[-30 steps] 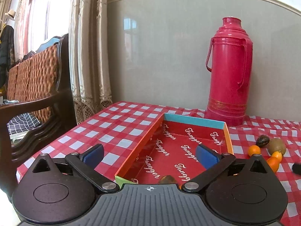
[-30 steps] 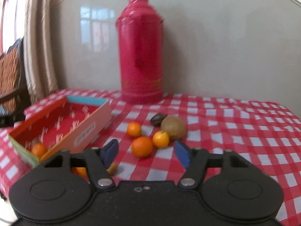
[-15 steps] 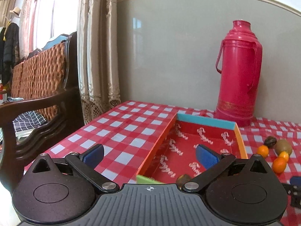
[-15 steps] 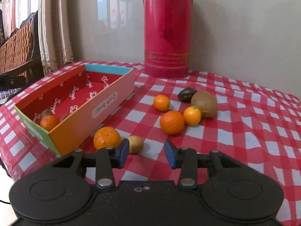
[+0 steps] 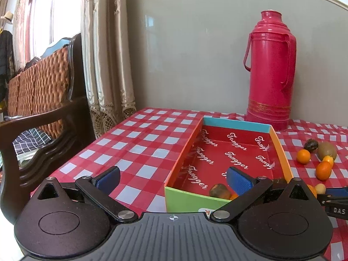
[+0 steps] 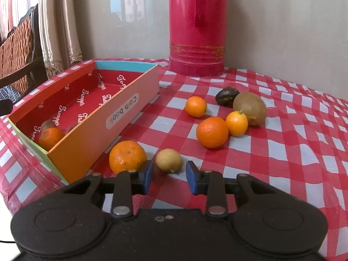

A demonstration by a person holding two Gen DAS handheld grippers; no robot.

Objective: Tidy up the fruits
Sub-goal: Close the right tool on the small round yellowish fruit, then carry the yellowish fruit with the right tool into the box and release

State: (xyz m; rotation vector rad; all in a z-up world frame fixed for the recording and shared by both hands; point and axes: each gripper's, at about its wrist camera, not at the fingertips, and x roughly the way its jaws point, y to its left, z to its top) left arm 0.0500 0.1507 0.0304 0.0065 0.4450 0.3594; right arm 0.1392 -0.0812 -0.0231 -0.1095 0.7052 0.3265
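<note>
A long open box [image 6: 121,108] with a red printed lining lies on the checked tablecloth; it also shows in the left wrist view [image 5: 280,150]. An orange [image 6: 51,137] and a brownish fruit [image 5: 219,191] lie in its near end. My right gripper [image 6: 169,177] is open, low over the cloth, with a small yellow-brown fruit [image 6: 169,160] just ahead between its fingertips, not gripped. A large orange [image 6: 127,156] sits to its left against the box. My left gripper [image 5: 173,179] is open and empty, in front of the box's near end.
Further right lie several loose fruits: an orange [image 6: 212,135], two small oranges [image 6: 236,123] [image 6: 195,106], a kiwi [image 6: 250,108] and a dark fruit [image 6: 227,96]. A tall red thermos [image 6: 196,26] stands at the wall. A wooden chair [image 5: 43,100] is left of the table.
My right gripper has moved down and forward to the small yellow-brown fruit and its jaws have narrowed. My left gripper has drawn back and left from the box.
</note>
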